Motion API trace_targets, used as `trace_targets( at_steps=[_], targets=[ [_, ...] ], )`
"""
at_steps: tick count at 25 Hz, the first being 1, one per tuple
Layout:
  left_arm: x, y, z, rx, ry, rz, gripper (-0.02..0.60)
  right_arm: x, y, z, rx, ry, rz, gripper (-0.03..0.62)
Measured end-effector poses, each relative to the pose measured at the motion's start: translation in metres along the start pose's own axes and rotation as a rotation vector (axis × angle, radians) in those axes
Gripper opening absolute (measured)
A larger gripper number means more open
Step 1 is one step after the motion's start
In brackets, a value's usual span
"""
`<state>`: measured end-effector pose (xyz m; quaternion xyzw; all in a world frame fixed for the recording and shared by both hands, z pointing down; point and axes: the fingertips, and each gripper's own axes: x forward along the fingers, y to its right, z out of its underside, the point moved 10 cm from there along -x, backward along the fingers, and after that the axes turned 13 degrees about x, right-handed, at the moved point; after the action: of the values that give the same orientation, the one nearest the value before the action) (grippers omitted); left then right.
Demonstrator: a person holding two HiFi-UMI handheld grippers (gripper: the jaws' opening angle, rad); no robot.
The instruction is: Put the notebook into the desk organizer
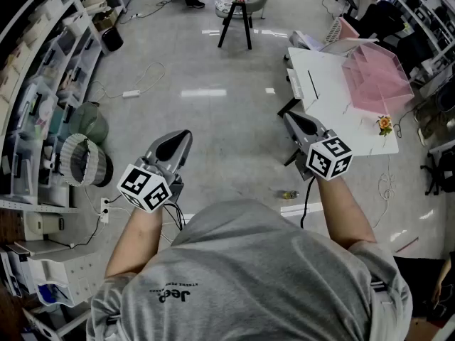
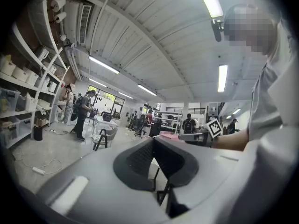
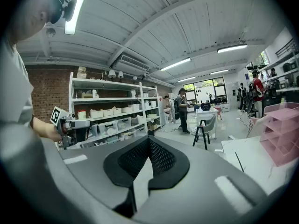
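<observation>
1. Grey T-shirt (image 1: 249, 275) fills the bottom of the head view, and both bare forearms reach forward from it over open grey floor.
2. Shelving (image 1: 43, 84) packed with bins lines the left side. A round wire-mesh thing (image 1: 85, 160) stands at its foot, and a power strip (image 1: 131, 93) with its cable lies on the floor. A black-legged stool (image 1: 237, 13) stands farther ahead.
3. Only bare floor lies between the grippers and the white table (image 1: 334, 130) at the right.
4. The left gripper (image 1: 181, 139) is held level and points straight ahead. Its jaws are closed tip to tip with nothing between them.
5. The right gripper (image 1: 293, 119) tips slightly downward, its nose just beside the table's near corner. Its tips also meet, empty.
6. The desk organizer (image 1: 377, 80) is translucent pink with open tiered compartments. It stands on the far right part of the table, well apart from both grippers.
7. A thin black stick (image 1: 313, 84) and a small flower (image 1: 384, 124) lie on the table.
8. A pale flat slab (image 1: 294, 82) lies at the table's left edge; I cannot tell whether it is the notebook.
</observation>
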<state>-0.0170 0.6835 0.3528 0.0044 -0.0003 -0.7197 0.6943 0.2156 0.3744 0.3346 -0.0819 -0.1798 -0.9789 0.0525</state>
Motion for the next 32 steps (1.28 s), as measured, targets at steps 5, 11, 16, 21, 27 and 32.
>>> trace_targets(
  at_steps=[5,11,16,21,27,32],
  targets=[
    [0.003,0.002,-0.001,-0.005,-0.002,0.0,0.058,0.0,0.003,-0.002,-0.005,-0.002,0.0,0.0],
    [0.003,0.002,0.0,-0.002,-0.003,0.003,0.058,0.0,0.009,-0.001,0.057,0.016,-0.013,0.002],
    [0.004,0.004,-0.002,-0.003,-0.013,0.004,0.058,0.0,0.011,0.0,0.058,0.02,-0.004,0.002],
    [0.007,0.003,-0.003,-0.007,0.001,0.002,0.06,0.001,0.011,0.002,0.026,0.004,-0.01,0.003],
    [0.027,0.008,-0.004,-0.012,-0.015,0.015,0.413,-0.002,0.023,-0.001,0.013,-0.006,-0.025,0.003],
    [0.048,0.018,-0.005,-0.008,-0.019,-0.014,0.476,-0.009,0.043,-0.007,-0.004,-0.022,-0.047,0.003]
  ],
)
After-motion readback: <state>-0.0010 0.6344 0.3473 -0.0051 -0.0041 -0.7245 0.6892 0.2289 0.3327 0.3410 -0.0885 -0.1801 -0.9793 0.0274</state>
